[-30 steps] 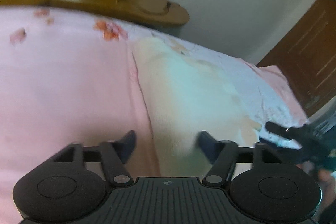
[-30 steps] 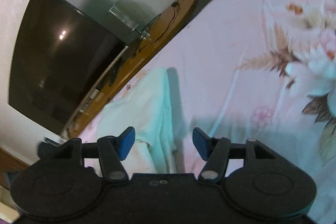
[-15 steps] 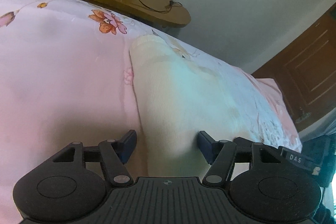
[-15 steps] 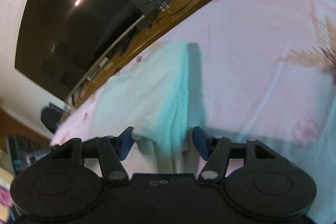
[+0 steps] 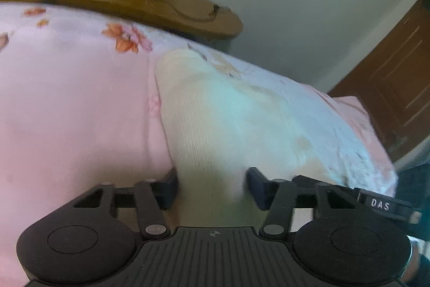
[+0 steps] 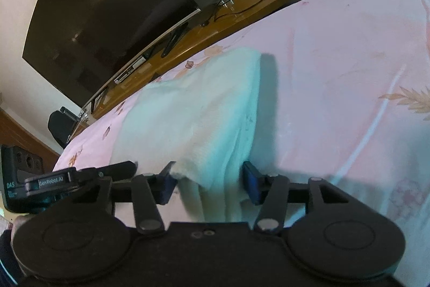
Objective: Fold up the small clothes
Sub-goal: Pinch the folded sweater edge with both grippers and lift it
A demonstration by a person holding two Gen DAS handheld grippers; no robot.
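Lying between closing left hand-held gripper [image 5: 212,186] jaws: cream garment [image 5: 215,125]

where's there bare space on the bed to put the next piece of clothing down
Bare pink bedsheet lies left of the pale garment in the left wrist view, up to the wooden TV shelf. The right wrist view shows bare sheet on the garment's other side. It is crowded at the near edge: both grippers' jaws are closing around it.
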